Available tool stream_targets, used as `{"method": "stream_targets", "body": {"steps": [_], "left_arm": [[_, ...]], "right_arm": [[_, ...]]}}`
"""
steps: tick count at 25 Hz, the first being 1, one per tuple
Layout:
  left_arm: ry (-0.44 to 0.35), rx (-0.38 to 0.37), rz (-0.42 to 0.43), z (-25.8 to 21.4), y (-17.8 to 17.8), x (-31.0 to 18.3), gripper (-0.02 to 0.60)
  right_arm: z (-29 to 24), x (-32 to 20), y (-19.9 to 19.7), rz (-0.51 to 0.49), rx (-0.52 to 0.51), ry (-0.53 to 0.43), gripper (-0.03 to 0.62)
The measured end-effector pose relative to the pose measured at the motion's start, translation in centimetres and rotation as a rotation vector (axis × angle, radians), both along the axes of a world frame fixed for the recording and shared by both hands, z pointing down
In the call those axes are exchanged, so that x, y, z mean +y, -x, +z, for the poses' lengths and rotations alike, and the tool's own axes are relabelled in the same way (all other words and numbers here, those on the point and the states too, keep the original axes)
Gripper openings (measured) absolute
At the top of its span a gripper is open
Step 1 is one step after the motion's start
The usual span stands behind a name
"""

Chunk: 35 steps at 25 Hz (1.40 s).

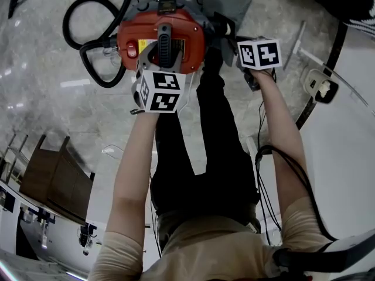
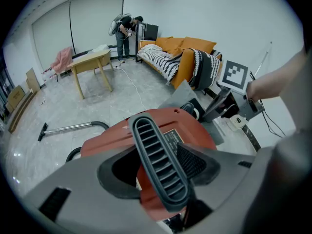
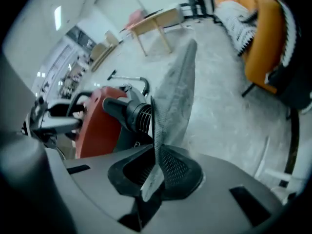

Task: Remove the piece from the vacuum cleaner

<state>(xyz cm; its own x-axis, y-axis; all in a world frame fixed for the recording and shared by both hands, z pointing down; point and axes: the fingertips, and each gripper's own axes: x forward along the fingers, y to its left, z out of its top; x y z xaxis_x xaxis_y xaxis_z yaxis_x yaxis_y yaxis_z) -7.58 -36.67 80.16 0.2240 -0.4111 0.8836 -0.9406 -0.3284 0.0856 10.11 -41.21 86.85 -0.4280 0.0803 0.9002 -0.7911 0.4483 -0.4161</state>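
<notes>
Nearest, right gripper (image 3: 156,172) is pinched shut on the near edge of the grey fabric piece (image 3: 178,91). Its long axis runs straight out from the jaws, beside the hose port of the red vacuum cleaner (image 3: 97,126). Left gripper (image 2: 161,179) clamps the ribbed handle (image 2: 148,140).

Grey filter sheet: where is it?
The grey filter sheet is upper right in the head view, pinched in the right claw beside the vacuum cleaner, whose black handle the left claw grips.
</notes>
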Motion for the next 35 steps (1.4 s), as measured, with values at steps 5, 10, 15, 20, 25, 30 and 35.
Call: {"method": "stream_targets", "body": {"steps": [5, 10, 15, 20, 25, 30, 35], "left_arm": [[0.0, 0.003, 0.0, 0.0, 0.0, 0.1, 0.242], [-0.004, 0.006, -0.005, 0.0, 0.0, -0.1, 0.242], [-0.008, 0.014, -0.009, -0.2, 0.1, 0.0, 0.242], [-0.013, 0.019, -0.011, -0.1, -0.1, -0.1, 0.242], [-0.013, 0.015, -0.015, 0.0, 0.1, 0.1, 0.242], [-0.013, 0.017, -0.015, -0.1, -0.1, 0.0, 0.242], [-0.014, 0.019, -0.016, -0.2, 0.0, 0.1, 0.242]], "right_arm": [[0.0, 0.3, -0.3, -0.199, 0.078, -0.175, 0.038], [0.1, 0.3, -0.7, -0.301, 0.15, -0.405, 0.038], [-0.2, 0.2, -0.7, -0.36, 0.202, -0.498, 0.038], [0.0, 0.1, -1.0, 0.025, 0.08, -0.256, 0.038], [0.0, 0.0, -0.3, 0.193, 0.014, 0.013, 0.049], [0.7, -0.7, 0.1, -0.023, 0.171, -0.123, 0.049], [0.9, -0.5, 0.1, 0.299, -0.044, 0.047, 0.049]]}}
